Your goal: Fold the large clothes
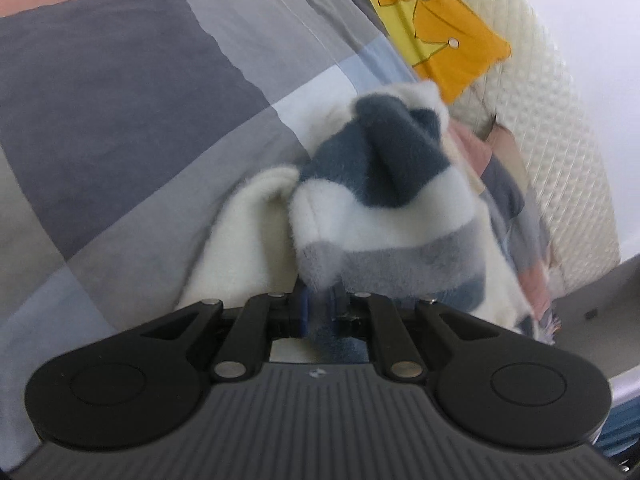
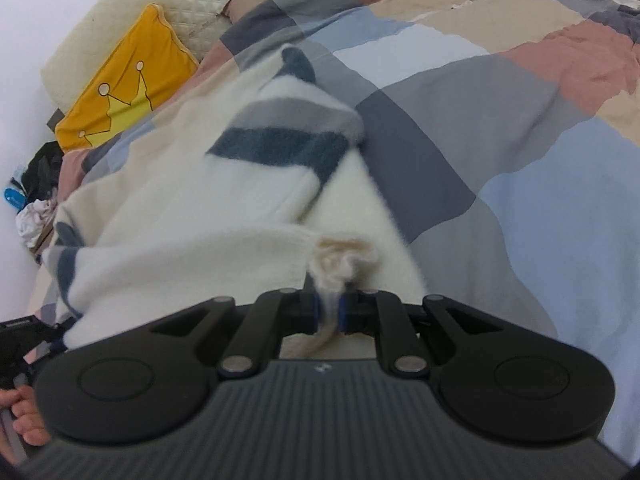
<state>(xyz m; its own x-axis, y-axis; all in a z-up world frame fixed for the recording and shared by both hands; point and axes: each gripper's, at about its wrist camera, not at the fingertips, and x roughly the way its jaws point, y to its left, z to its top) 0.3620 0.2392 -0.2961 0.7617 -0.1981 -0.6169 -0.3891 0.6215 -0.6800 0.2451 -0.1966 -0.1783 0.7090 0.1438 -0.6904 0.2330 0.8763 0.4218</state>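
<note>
A fluffy white sweater (image 2: 192,208) with dark teal and grey stripes lies bunched on the patchwork bed cover (image 2: 500,128). My right gripper (image 2: 330,312) is shut on a bunched cream edge of the sweater. In the left wrist view my left gripper (image 1: 319,312) is shut on a striped part of the sweater (image 1: 384,184), which rises in a fold right in front of the camera. The other gripper and a hand show at the lower left edge of the right wrist view (image 2: 20,344).
A yellow cushion with a crown print (image 2: 124,84) leans against the quilted cream headboard (image 2: 132,4); both show in the left wrist view too (image 1: 436,28). Dark and white items (image 2: 36,196) lie beside the bed at left. The bed cover (image 1: 120,100) spreads wide.
</note>
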